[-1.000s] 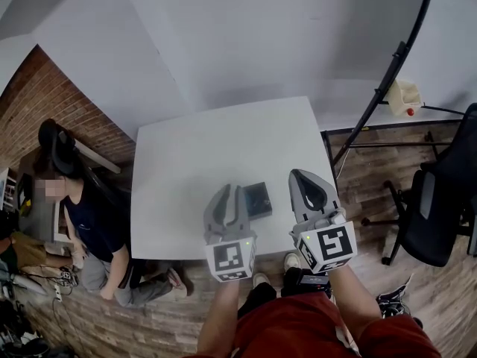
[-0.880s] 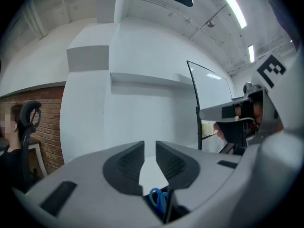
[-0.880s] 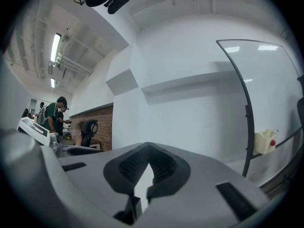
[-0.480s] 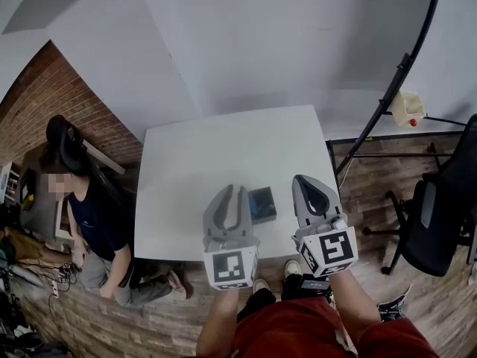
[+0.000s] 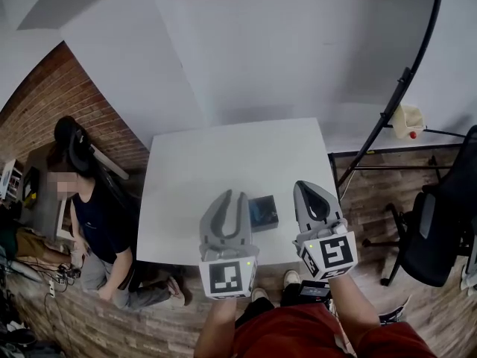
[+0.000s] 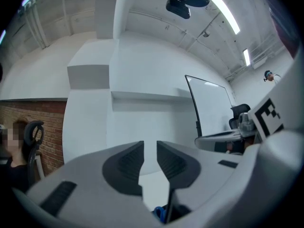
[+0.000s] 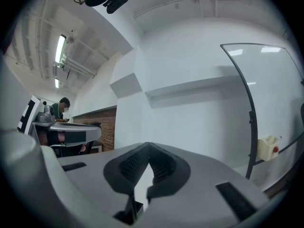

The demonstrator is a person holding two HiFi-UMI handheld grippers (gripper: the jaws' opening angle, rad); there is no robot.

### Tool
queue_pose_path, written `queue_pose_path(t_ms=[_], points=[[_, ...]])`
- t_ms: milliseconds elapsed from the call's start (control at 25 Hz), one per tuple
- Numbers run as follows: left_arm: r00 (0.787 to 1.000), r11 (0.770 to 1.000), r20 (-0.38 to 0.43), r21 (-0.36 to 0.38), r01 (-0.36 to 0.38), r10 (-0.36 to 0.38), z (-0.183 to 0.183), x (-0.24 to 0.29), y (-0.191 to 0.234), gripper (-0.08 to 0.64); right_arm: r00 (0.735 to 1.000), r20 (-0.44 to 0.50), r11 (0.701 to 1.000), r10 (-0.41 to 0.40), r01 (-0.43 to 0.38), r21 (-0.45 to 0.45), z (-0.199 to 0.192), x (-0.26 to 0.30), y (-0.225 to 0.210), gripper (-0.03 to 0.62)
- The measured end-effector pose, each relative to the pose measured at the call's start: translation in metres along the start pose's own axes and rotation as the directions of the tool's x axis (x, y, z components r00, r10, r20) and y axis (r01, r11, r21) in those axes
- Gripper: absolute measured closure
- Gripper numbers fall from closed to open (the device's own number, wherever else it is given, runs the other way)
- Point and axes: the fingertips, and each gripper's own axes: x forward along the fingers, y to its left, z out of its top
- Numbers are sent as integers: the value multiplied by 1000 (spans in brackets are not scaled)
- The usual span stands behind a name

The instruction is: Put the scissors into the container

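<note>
Head view: We stand at the near edge of a white table point(image 5: 223, 162). The container point(image 5: 263, 212), small, dark and square, sits on the table close to that edge, between the two tools. Its inside shows a bluish tint; the scissors cannot be made out from here. The left gripper point(image 5: 233, 197) hangs just beside the container's left side, claw spread. The right gripper point(image 5: 304, 186) hangs to the container's right, a little apart from it, claw tips pressed together. A seated person point(image 5: 93, 215) is at the left by a brick wall point(image 5: 45, 110). A black chair point(image 5: 440, 215) stands on the right, and a curved black pole point(image 5: 402, 88) rises behind the table.

Left gripper view: The two jaws stand apart with a narrow gap, and nothing is held between the pads. Low in the gap we see a small blue loop point(image 6: 159, 213), like a scissors handle, next to a dark shape. We cannot tell more of it.

Right gripper view: The jaw tips meet and pinch nothing. A dark edge point(image 7: 129, 216) shows beneath them, too little to name.
</note>
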Motion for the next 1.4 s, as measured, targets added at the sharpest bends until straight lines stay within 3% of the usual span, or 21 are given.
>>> queue_pose_path(t_ms=[720, 1400], points=[[1000, 1000, -8, 8, -27, 27, -9, -10, 11, 469, 999, -2, 999, 33, -33, -16, 3, 1, 13, 584], [998, 1000, -57, 2, -18, 18, -22, 0, 5, 502, 999, -11, 999, 45, -45, -9, -2, 4, 12, 584]])
